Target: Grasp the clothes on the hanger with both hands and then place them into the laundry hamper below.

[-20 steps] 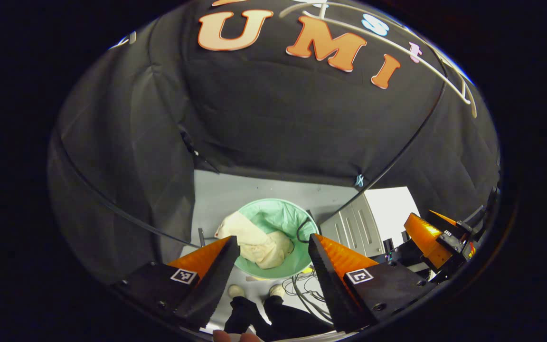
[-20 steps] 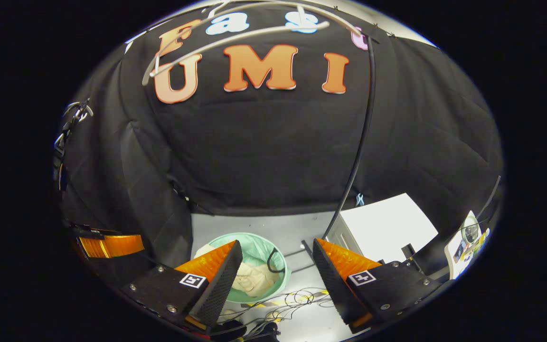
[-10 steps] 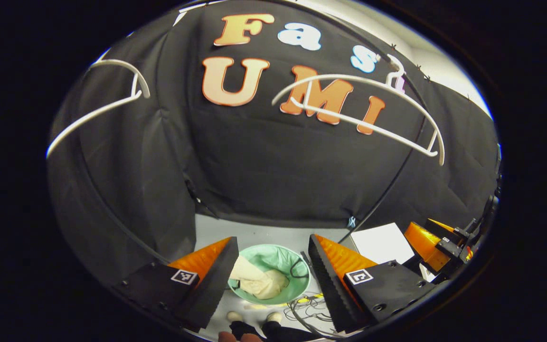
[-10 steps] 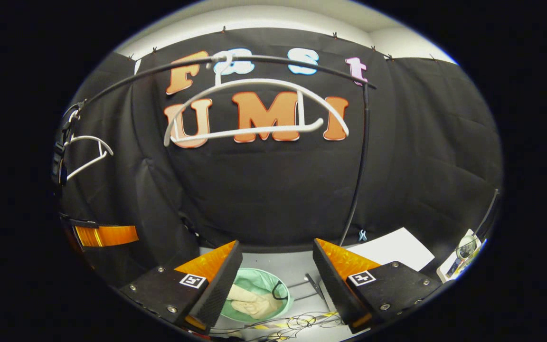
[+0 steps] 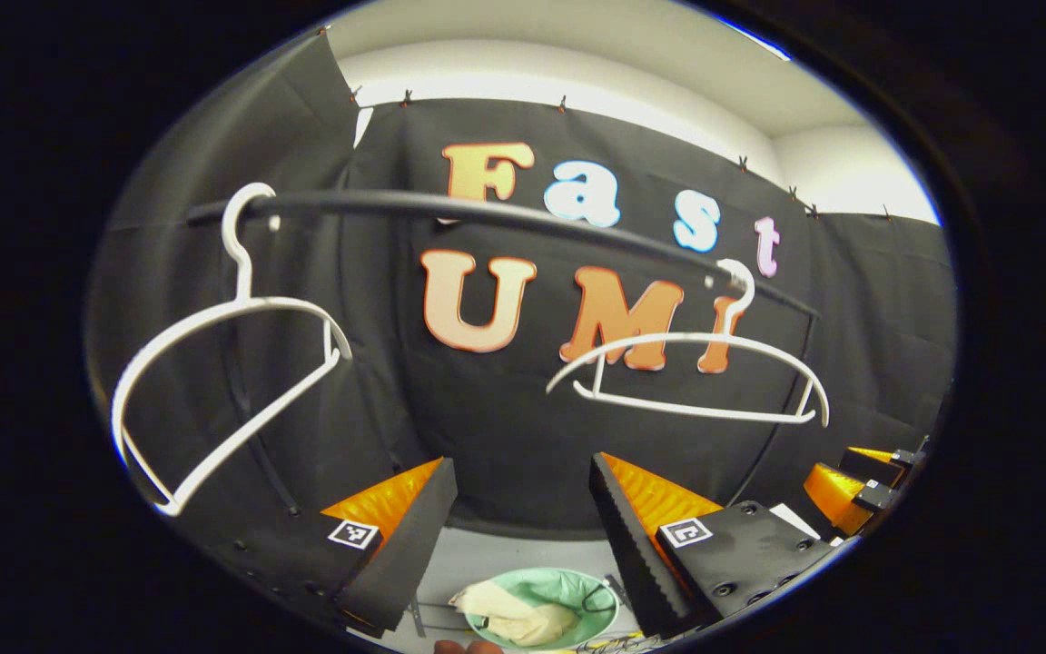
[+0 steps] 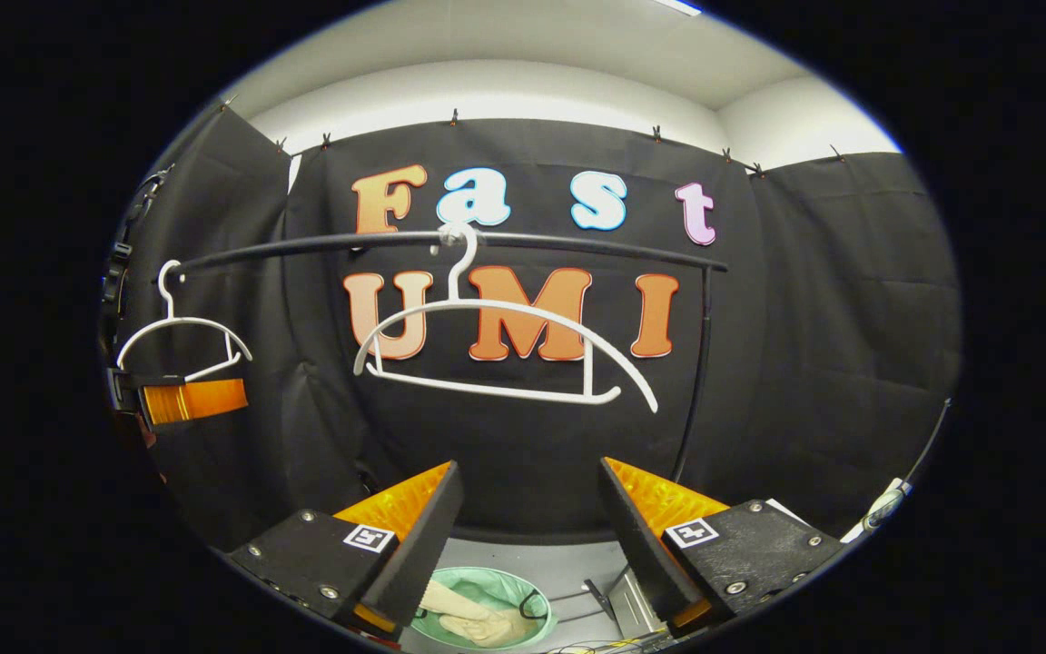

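In the left gripper view, my left hand-held gripper has its fingers spread wide with nothing between them. It points at the booth wall, just below a black rail that runs across the frame. Two bare white hangers hook over that rail: the left hanger hangs turned at an angle, and the right hanger hangs roughly square to me. Low between my fingers, down on the grey floor, I see the green laundry hamper with the cream clothes lying inside it, one fold draped toward its near-left rim. The other gripper shows at the right edge, well apart from mine.

In the right gripper view, my right hand-held gripper is likewise wide open and holds nothing. Straight ahead the rail carries a bare hanger at its middle and a second bare hanger toward its left end. The left hand-held gripper shows at the left edge, just below that second hanger. At the bottom, between my fingers, the hamper stands on the floor with the clothes bunched inside, and a black cord loop lies over its right rim.
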The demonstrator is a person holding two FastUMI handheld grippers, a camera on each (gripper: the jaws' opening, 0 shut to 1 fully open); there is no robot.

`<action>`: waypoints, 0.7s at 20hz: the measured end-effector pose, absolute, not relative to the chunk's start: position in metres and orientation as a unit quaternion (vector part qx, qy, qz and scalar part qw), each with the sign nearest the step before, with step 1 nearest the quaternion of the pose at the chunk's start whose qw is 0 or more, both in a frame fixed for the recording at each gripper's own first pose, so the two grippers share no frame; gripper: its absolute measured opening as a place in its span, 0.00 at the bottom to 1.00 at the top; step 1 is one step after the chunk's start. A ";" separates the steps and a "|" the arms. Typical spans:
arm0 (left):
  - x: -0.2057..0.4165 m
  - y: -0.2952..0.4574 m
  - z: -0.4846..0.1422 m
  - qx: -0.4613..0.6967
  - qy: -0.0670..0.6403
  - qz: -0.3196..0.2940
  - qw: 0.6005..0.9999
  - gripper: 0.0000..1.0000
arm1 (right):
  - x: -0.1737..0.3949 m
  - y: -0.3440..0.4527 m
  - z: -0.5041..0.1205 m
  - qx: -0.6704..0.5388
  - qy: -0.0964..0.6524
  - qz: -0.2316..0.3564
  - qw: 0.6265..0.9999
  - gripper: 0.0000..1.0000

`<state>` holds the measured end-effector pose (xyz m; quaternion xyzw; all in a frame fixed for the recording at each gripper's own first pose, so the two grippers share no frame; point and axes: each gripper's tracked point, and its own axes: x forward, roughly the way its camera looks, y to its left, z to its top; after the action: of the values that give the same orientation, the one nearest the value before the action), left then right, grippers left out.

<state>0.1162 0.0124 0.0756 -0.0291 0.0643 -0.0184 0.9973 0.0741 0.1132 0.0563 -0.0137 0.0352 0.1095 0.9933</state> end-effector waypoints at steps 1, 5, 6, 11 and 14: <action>0.117 0.014 0.083 -0.031 0.049 -0.016 0.998 0.97 | 0.074 0.114 0.062 -0.013 0.029 0.113 0.993 0.99; 0.116 0.007 0.087 -0.047 0.031 -0.021 0.998 0.94 | 0.076 0.115 0.071 -0.009 0.011 0.122 0.992 0.99; 0.117 0.000 0.083 -0.062 0.036 -0.026 0.997 0.94 | 0.078 0.114 0.069 -0.011 0.010 0.122 0.992 0.99; 0.122 0.006 0.083 -0.081 0.028 -0.004 0.996 1.00 | 0.084 0.114 0.059 0.000 0.018 0.138 0.990 0.93; 0.118 0.010 0.087 -0.070 0.015 0.016 0.997 0.96 | 0.091 0.112 0.060 0.000 0.019 0.143 0.990 0.93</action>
<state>0.1179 0.0105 0.0871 -0.0699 0.0150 0.0156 0.9973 0.0907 0.1125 0.0596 0.0002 0.0192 0.1431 0.9895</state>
